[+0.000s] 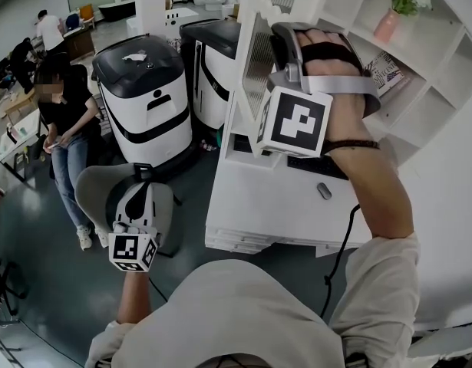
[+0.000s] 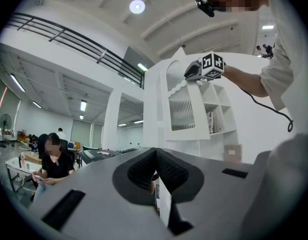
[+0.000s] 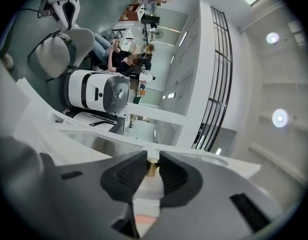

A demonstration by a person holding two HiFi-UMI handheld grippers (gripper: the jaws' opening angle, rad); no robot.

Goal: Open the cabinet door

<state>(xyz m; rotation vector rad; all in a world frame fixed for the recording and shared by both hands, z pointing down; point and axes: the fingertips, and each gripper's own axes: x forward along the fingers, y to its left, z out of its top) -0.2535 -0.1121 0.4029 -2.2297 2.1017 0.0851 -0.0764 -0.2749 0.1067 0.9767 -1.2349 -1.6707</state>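
While our left claw (image 2: 156,166) hangs low in front of us with its jaws together and nothing between them, our right claw (image 3: 152,165) is raised to the cabinet door (image 2: 186,131). Its pads are clamped on the small brass knob (image 3: 152,168) at the door's edge. The door is white with a ribbed glass panel (image 2: 181,106). It stands swung out at an angle from the white shelf unit (image 1: 443,60), so the compartments behind it show. A pink vase (image 1: 387,25) with greenery sits in an upper compartment, to the right of our raised hand. Below the door lies a white surface (image 1: 274,205) carrying a small dark thing (image 1: 324,191) that we cannot identify, and what looks like a keyboard just behind it. To the left of the cabinet stand two white-and-black machines (image 1: 143,98). Further left, a person (image 1: 63,129) in a dark top and jeans stands on the grey floor.
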